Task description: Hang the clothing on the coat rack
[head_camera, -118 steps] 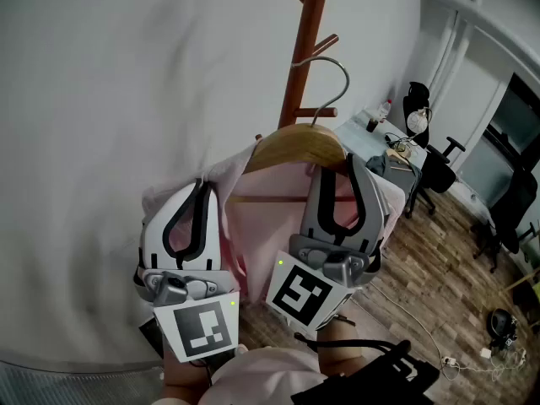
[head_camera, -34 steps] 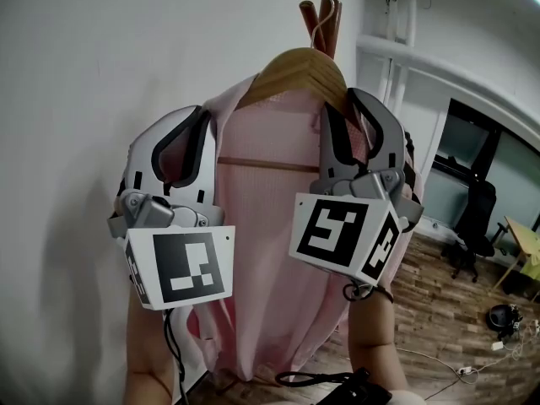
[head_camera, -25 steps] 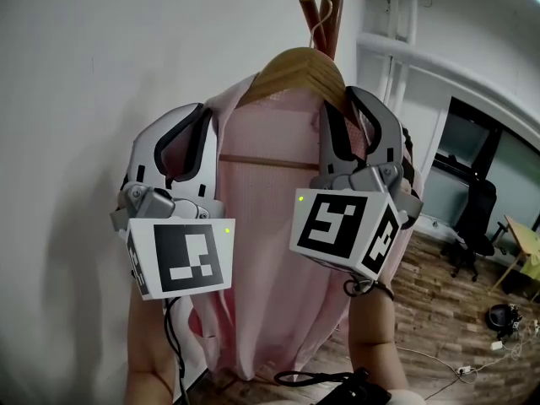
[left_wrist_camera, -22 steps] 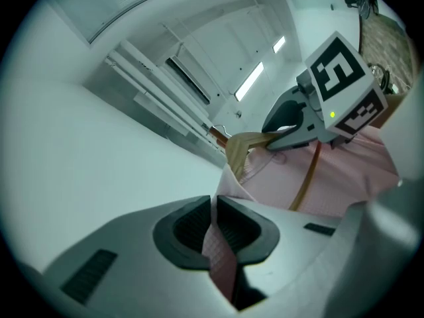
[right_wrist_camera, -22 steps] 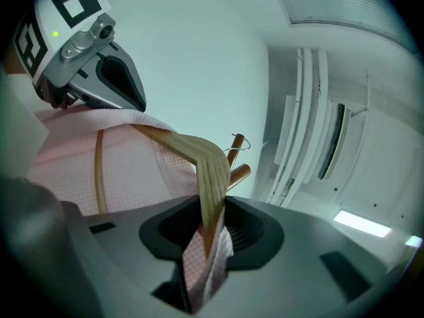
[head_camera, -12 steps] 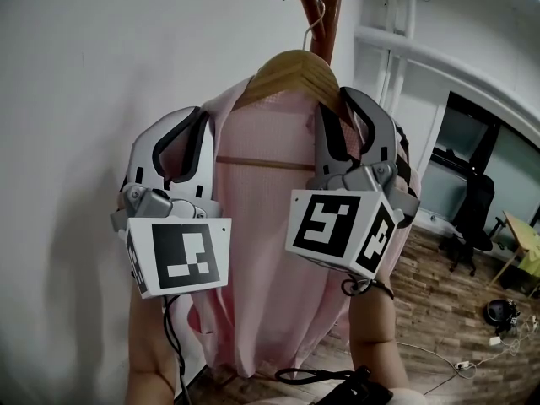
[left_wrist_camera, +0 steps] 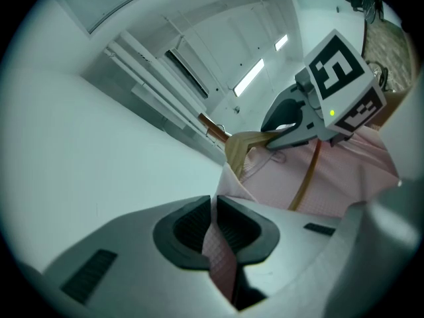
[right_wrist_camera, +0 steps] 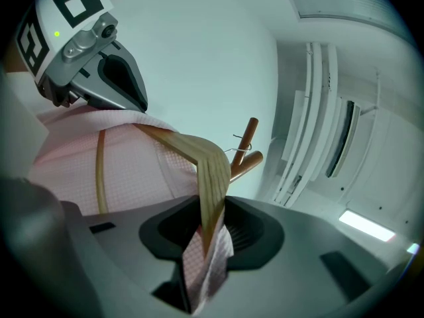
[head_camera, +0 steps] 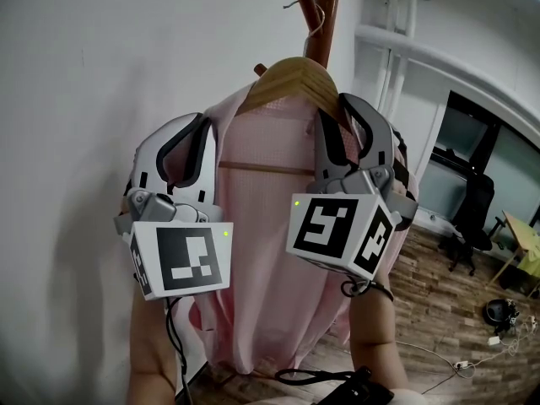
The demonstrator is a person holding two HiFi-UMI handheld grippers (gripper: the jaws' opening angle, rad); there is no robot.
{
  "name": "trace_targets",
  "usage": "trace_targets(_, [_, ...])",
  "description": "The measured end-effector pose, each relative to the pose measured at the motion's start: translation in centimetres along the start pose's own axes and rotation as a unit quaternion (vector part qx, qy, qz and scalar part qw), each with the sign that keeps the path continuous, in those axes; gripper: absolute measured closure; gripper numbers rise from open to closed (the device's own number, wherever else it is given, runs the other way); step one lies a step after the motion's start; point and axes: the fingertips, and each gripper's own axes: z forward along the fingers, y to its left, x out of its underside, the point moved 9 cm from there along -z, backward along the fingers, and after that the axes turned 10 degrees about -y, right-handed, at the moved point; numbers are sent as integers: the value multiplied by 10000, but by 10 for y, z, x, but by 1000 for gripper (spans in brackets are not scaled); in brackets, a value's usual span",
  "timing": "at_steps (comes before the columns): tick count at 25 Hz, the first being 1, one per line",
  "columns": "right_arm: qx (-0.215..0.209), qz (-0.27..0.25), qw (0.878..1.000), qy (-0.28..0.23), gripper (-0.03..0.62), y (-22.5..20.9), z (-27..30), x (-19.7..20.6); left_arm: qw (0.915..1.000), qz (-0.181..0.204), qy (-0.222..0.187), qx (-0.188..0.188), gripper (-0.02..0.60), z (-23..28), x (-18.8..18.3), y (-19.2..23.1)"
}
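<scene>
Up close, the left claw (left_wrist_camera: 213,207) in its own view was pressed together on a fold of the pink shirt (left_wrist_camera: 344,171), a pinch the head view half hid behind the claw's body. From the head, the shirt hung full length on a wooden hanger (head_camera: 291,72), open at the front with the cross bar showing, high against the white wall (head_camera: 84,99) and just under the top of the brown coat rack (head_camera: 326,7). The right claw (right_wrist_camera: 211,227), seen along its own jaws, pinched the hanger's shoulder end together with shirt cloth. That view showed the wire hook (right_wrist_camera: 237,152) more plainly, at two rack pegs; whether it rested on one I could not tell.
</scene>
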Motion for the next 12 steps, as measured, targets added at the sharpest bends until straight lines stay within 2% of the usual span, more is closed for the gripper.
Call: trace_targets(12, [-156,-32,9998,76,462,15,6,5,10000,-30,4,34,538,1,15,-3])
